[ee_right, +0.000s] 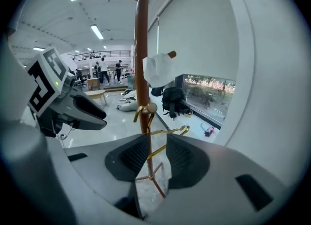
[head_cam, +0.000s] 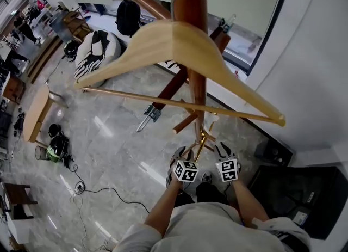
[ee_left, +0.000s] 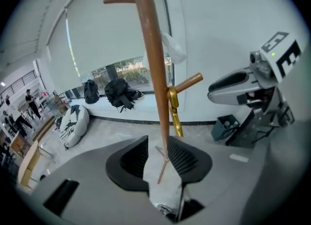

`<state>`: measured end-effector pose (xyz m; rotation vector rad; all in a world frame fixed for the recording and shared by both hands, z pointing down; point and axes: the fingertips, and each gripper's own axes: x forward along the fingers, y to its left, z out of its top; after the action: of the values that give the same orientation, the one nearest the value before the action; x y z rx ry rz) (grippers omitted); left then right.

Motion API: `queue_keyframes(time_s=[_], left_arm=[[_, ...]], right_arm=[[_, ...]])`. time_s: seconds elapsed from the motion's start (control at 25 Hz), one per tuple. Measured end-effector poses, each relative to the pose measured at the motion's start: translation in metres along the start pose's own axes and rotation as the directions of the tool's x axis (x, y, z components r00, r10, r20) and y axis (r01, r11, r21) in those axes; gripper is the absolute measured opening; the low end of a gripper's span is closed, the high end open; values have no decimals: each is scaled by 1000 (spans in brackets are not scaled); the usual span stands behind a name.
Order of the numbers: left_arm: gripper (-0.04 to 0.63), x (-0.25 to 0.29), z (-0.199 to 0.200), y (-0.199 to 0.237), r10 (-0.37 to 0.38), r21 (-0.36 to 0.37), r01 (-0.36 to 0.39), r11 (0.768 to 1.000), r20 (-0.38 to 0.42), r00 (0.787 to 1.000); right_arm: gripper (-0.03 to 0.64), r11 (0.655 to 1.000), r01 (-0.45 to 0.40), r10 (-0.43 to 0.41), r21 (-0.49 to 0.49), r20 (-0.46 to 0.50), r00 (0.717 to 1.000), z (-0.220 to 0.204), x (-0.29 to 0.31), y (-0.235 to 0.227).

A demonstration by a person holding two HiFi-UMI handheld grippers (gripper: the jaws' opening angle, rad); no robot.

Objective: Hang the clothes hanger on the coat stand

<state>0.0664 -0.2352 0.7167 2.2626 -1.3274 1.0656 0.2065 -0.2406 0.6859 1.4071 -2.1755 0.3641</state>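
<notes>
A brown coat stand (head_cam: 191,11) rises in front of me. High on it, close to the head camera, hangs a large wooden hanger (head_cam: 179,55). Lower down, a thin gold hanger (head_cam: 202,142) hangs from a peg, also seen in the left gripper view (ee_left: 173,112) and the right gripper view (ee_right: 165,131). My left gripper (head_cam: 180,155) and right gripper (head_cam: 222,152) stand side by side just short of the stand, on either side of the gold hanger. Both are open with nothing between the pads; through each gap (ee_left: 165,163) (ee_right: 151,158) I see only the pole and floor.
A white curved wall (head_cam: 310,55) stands at the right with a black bin (head_cam: 296,191) at its foot. A striped beanbag (head_cam: 95,49) and black backpack (head_cam: 128,16) lie by the window. A wooden table (head_cam: 35,112), bags and a cable are on the floor at left.
</notes>
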Motion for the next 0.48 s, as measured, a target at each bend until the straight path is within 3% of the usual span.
queue_keyframes(time_s=[0.24,0.32,0.4,0.48], left_arm=[[112,-33,16,20,-65,-112,80,991,131,989],[87,-46,18,23,-88,-97,107,990,175,981],[19,-59,17,25,-108,-63,125,990,218,970],[11,-69,17,26,-138,-43,154,987,255,957]], right_arm=[[26,994,88,-91,69,43,995,35,-9,21],[15,990,111,-116,92,56,992,43,-16,31],[8,983,137,-147,122,81,986,48,-23,41],[5,975,161,-179,155,108,978,58,-30,50]])
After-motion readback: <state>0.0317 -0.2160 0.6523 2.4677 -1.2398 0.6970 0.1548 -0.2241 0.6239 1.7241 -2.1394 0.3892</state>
